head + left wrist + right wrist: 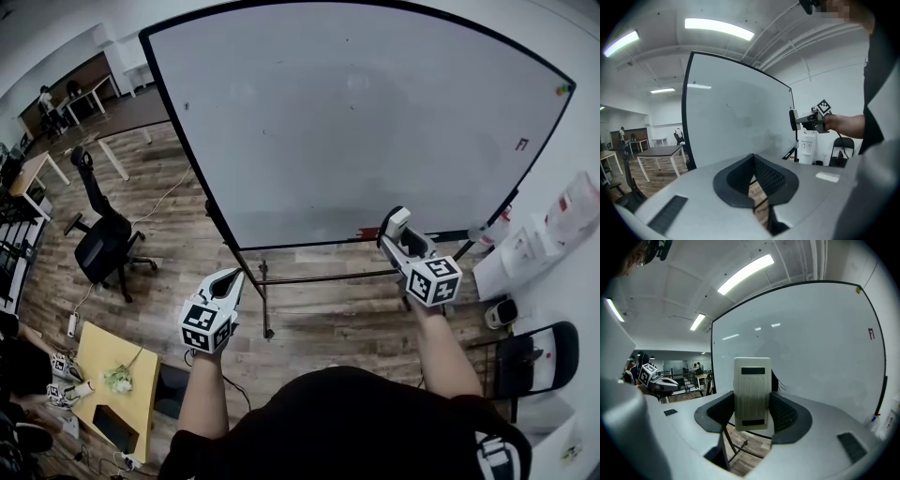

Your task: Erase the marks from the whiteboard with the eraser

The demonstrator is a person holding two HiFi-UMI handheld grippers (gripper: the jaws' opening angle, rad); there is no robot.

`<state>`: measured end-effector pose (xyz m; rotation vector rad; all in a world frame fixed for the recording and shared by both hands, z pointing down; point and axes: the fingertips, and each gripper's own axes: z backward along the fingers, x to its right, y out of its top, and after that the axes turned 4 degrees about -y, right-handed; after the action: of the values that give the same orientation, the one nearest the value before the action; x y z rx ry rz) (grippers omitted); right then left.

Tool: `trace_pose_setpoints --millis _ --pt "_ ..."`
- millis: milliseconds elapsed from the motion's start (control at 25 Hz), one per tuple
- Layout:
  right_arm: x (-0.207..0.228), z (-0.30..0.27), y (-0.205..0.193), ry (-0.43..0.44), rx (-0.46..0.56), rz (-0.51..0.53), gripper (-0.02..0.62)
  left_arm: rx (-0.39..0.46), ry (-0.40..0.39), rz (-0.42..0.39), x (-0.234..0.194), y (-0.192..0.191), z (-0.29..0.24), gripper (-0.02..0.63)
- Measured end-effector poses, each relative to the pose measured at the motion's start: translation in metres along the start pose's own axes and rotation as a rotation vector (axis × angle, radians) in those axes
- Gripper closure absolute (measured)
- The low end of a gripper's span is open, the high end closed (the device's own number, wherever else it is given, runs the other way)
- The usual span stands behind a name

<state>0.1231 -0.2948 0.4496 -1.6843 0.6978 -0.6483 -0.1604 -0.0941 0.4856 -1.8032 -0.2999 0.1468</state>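
Clamping the eraser's (752,392) long edges, the right gripper (394,230) holds something probably light and stiff. Left gripper (228,281) is pinched together, empty; a red mark (521,144) sits at the whiteboard's (356,122) three o'clock.

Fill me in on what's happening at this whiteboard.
A person faces the whiteboard with a gripper in each hand. The right gripper is shut on the eraser, near the board's lower edge. The left gripper is shut and empty, lower and off the board. The board looks mostly clean; a small red mark sits near its right edge.
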Motion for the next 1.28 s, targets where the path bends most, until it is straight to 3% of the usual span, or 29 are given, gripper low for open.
trace_pose_setpoints --millis 1280 --pt "0.064 -0.051 -0.001 0.114 -0.012 0.019 0.365 -0.035 0.073 -0.009 0.011 0.008 -0.069 0.595"
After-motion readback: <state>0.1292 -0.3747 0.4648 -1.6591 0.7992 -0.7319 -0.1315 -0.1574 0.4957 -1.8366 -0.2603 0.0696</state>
